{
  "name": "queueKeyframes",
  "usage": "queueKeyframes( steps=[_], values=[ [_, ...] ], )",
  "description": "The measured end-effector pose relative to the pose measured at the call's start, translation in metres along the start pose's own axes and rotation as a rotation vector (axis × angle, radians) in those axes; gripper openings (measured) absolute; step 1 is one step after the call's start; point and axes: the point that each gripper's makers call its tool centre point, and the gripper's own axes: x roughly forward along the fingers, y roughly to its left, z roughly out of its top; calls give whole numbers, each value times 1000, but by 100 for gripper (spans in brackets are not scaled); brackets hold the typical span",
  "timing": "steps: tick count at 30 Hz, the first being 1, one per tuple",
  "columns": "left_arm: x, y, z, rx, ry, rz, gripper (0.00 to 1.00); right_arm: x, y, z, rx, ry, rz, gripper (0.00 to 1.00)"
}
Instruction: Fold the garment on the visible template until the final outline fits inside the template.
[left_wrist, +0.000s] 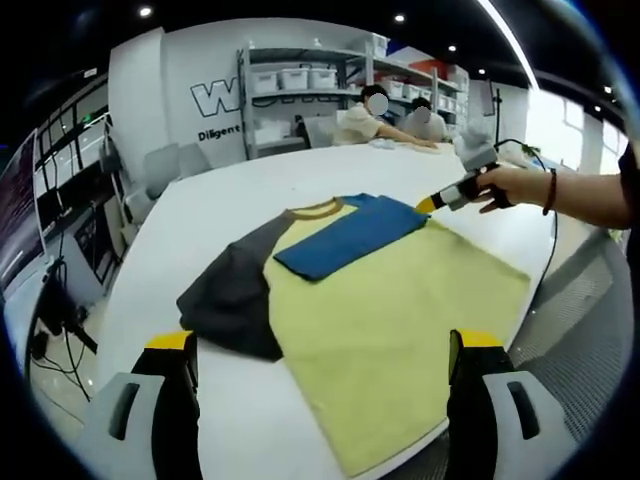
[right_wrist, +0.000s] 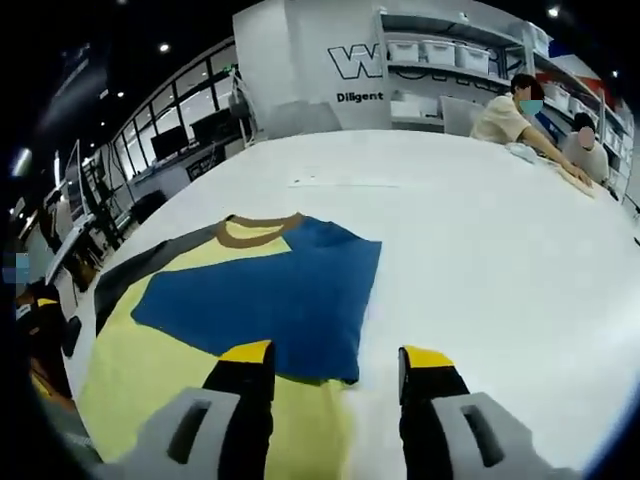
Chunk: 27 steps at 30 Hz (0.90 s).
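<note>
Left gripper view: left gripper (left_wrist: 325, 365) is hovering over the near edge of the white table (left_wrist: 300, 170), jaws standing wide apart, holding nothing. The garment (left_wrist: 390, 310), a yellow T-shirt with a brown collar (left_wrist: 318, 209), is lying flat on the table just beyond the jaws. Grey sleeve (left_wrist: 232, 295) is spreading out to the left, unfolded. Blue sleeve (left_wrist: 350, 235) is lying folded across the chest, running from the right shoulder toward the middle. Right gripper (left_wrist: 428, 204) is coming in from the right in the person's hand (left_wrist: 505, 186), tip sitting at the far right corner of the blue fold; can't tell from here how far open it is. Two people are sitting at the far side of the table in front of shelving (left_wrist: 300, 85).

Right gripper view: right gripper (right_wrist: 330, 362) is sitting low over the shirt, jaws wide apart and gripping nothing. Near corner of the blue sleeve (right_wrist: 270, 295) is lying just ahead of its left jaw. Collar (right_wrist: 258, 230) is at the far end, grey sleeve (right_wrist: 150, 265) on the far left. Left gripper (right_wrist: 45, 320) is showing at the left edge.

Progress, judging from this: one sleeve fold is done, roughly a quarter in. Grey sleeve is waiting to come in, then the body needs folding up. I can't make out any template outline on the table, so can't check fit yet.
</note>
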Motion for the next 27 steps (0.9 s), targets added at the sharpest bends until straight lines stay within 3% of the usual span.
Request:
queueKeyframes(
  steps=[6,17,27],
  values=[
    [0,0,-1,-14,0,-3,98,1,-5,-9,-10,28,-10,13],
    [0,1,-3,-5,13,2,97,6,3,-14,-49,29,3,0],
    [0,1,-4,-8,18,4,97,7,0,-13,-105,44,-18,0]
  ],
)
